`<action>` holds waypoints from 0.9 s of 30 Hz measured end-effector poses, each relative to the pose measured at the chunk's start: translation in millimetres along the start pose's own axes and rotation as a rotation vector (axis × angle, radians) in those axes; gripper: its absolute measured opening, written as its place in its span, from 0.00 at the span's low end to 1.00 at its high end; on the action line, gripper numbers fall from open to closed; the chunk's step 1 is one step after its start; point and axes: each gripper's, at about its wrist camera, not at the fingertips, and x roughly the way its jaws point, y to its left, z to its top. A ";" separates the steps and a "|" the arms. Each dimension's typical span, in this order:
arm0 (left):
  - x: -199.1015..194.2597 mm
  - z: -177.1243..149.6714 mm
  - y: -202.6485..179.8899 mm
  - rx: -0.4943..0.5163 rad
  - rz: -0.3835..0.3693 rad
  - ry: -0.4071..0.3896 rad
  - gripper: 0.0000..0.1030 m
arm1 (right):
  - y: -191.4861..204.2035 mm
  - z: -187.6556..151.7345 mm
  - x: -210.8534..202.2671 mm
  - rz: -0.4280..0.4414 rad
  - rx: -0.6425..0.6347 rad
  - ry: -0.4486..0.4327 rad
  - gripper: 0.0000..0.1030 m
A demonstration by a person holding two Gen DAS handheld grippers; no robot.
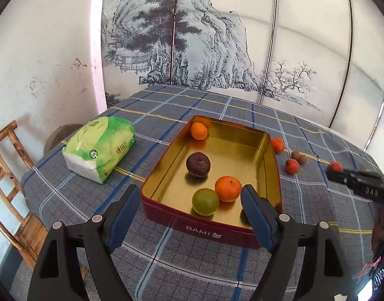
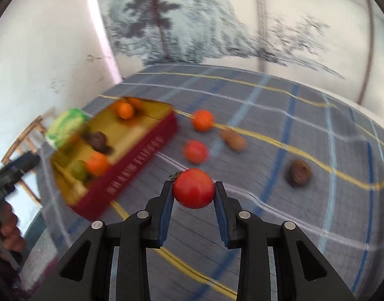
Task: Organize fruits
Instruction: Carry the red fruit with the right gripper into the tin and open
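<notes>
**Right gripper clamped on red fruit; left gripper agape at tin**

Right gripper (image 2: 194,191): blue-padded jaws closed against both sides of a round, glossy red fruit (image 2: 194,188). Dark stem stub at the fruit's upper left, pointing away toward the tin. Fruit near-spherical, no clear long axis. Whether it is lifted off the blue-grey plaid tablecloth (image 2: 304,115) cannot be told; view is motion-blurred.

Left gripper (image 1: 190,198): jaws wide apart, nothing between the pads, standing at the near short wall of the rectangular red tin with gold interior (image 1: 272,165). Tin's long axis runs away from this camera.

Inside tin: green round fruit (image 1: 205,201) touching an orange mandarin (image 1: 228,188), dark brown round fruit (image 1: 198,164) mid-tin, second mandarin (image 1: 199,131) in far corner.

Beside tin, on cloth: more small orange, red and brown fruits. Green-and-white plastic package (image 1: 99,148) lies left of tin.
</notes>
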 end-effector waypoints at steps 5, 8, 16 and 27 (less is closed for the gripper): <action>-2.1 -3.9 -4.0 0.017 0.004 -0.002 0.82 | 44.7 30.7 19.1 0.080 -0.064 0.012 0.32; -4.3 -5.0 -0.9 0.004 0.006 -0.011 0.87 | 71.2 49.6 43.0 0.110 -0.100 0.040 0.32; -9.9 -5.0 15.4 -0.041 -0.003 -0.010 0.88 | 110.9 79.1 108.1 0.122 -0.139 0.144 0.32; -9.8 -14.4 2.1 0.093 0.019 -0.003 0.88 | 135.9 106.8 156.1 0.058 -0.187 0.234 0.33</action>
